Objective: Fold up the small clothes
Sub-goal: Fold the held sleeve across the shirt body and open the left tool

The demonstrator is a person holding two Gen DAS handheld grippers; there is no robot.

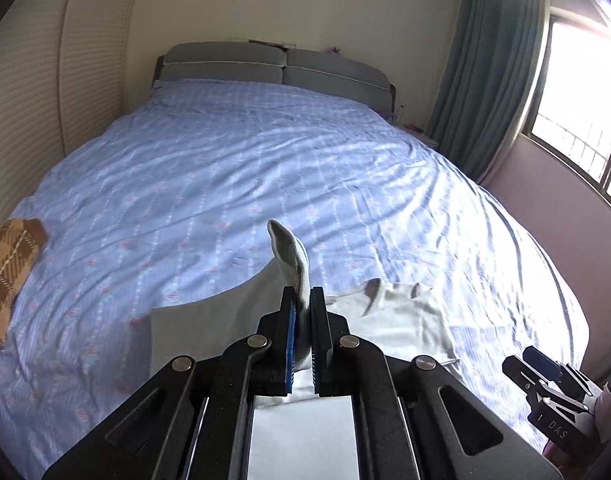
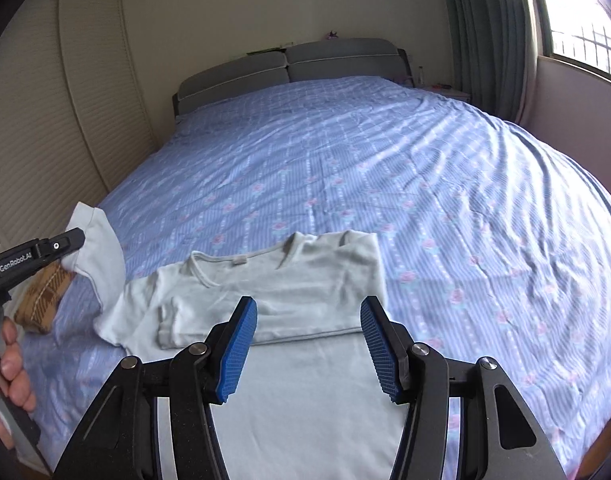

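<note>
On the near edge of the blue patterned bed [image 2: 345, 152], the pale grey cotton T-shirt [image 2: 289, 280] lies half folded, its sleeve [image 1: 289, 256] clamped in the left tool [image 1: 303, 320] and lifted, apparently to fold inward, while the right tool [image 2: 309, 340] hangs apart, empty.

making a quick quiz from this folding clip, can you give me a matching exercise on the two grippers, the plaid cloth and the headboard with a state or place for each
1. left gripper
2. right gripper
3. brown plaid cloth
4. grey headboard

A. far end of the bed
B. open, holding nothing
C. shut on the white shirt's sleeve
D. lying at the bed's left edge

Pairs: 1-C, 2-B, 3-D, 4-A
</note>
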